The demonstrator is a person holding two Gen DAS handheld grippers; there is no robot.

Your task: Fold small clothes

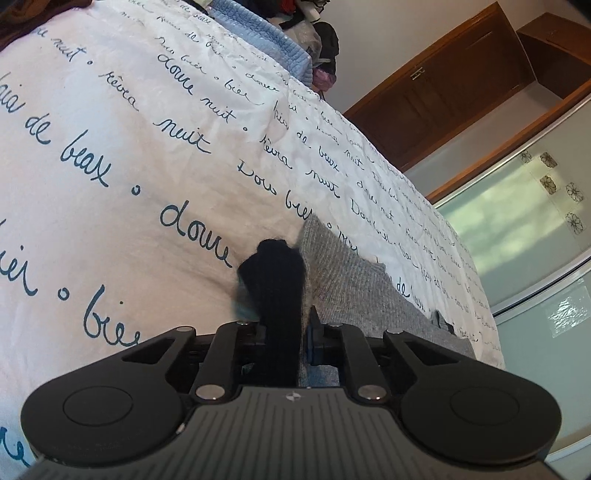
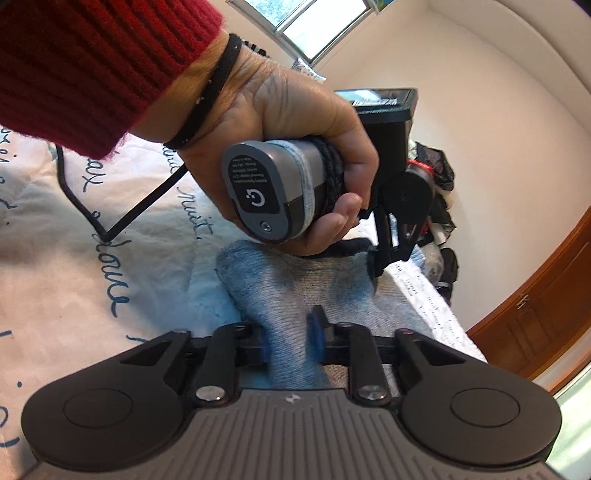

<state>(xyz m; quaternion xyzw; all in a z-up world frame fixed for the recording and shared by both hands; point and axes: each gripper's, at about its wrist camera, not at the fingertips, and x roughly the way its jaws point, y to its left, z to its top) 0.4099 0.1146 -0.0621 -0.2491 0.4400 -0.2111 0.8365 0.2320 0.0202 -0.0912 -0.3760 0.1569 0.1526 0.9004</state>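
A grey knit sock [image 1: 354, 288] lies on the white bedspread [image 1: 129, 177] printed with blue script. Its black end [image 1: 275, 280] sticks up between the fingers of my left gripper [image 1: 282, 328], which is shut on it. In the right wrist view my right gripper [image 2: 290, 345] is shut on the sock's grey-blue end [image 2: 291, 291]. The person's left hand [image 2: 280, 122] holds the other gripper's handle just above the sock, and the left gripper's black frame [image 2: 391, 236] reaches down to the sock's far end.
A black cable [image 2: 92, 218] trails over the bedspread [image 2: 44, 266] at left. A blue knit blanket [image 1: 258, 33] and a heap of clothes [image 1: 321, 40] lie at the bed's far end. A wooden wardrobe [image 1: 461, 85] stands beyond the bed edge.
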